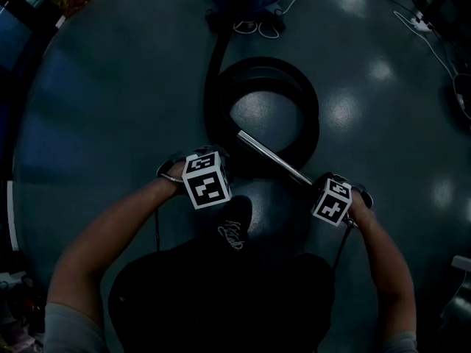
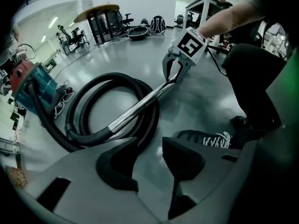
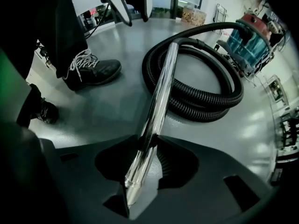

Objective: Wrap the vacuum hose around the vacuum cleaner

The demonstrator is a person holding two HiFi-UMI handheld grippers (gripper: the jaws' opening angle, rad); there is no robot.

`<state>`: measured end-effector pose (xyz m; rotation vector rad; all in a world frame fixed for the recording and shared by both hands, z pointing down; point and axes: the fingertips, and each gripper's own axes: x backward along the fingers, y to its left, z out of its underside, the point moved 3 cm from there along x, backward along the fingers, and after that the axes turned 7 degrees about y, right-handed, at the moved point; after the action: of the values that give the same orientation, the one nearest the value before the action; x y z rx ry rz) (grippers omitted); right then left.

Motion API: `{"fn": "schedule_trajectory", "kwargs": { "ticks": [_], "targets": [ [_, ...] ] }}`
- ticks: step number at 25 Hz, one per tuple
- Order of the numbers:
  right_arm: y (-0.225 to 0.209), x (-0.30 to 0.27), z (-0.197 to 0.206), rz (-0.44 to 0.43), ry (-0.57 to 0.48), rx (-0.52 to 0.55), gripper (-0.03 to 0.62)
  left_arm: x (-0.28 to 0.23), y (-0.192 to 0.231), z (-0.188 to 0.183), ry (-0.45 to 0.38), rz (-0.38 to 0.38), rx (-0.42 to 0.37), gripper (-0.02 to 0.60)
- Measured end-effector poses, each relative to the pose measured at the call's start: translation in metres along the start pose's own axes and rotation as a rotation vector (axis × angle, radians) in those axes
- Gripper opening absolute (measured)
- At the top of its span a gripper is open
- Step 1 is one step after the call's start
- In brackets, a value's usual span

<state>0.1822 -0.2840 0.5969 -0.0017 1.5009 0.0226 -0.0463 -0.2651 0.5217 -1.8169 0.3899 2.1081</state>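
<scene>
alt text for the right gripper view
The right gripper is clamped on a chrome metal wand tube, which leads to a coiled black ribbed vacuum hose on the grey floor. A red-and-teal vacuum cleaner stands at upper right.

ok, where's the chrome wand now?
Head view, centre-right: the chrome wand crosses the coiled hose, its near end clamped in the right gripper.

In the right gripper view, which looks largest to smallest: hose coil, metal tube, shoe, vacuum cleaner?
1. black ribbed hose coil
2. shiny chrome metal tube, though nearness enlarges it
3. black laced shoe and red-and-teal vacuum cleaner look alike: unranked
</scene>
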Motion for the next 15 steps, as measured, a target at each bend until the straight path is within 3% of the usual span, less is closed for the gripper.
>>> {"fn": "schedule_trajectory", "kwargs": {
  "ticks": [5, 11, 15],
  "targets": [
    [-0.026, -0.006, 0.009, -0.004, 0.014, 0.004, 0.130, -0.073, -0.007, -0.032, -0.045, 0.129, 0.001, 0.170],
    [-0.051, -0.010, 0.010, 0.011, 0.036, 0.077, 0.129, -0.131, 0.020, -0.038, -0.030, 0.013, -0.049, 0.170],
    [-0.067, -0.010, 0.019, 0.034, 0.052, 0.097, 0.127, -0.140, 0.028, -0.052, -0.047, 0.044, -0.052, 0.169]
  ]
}}
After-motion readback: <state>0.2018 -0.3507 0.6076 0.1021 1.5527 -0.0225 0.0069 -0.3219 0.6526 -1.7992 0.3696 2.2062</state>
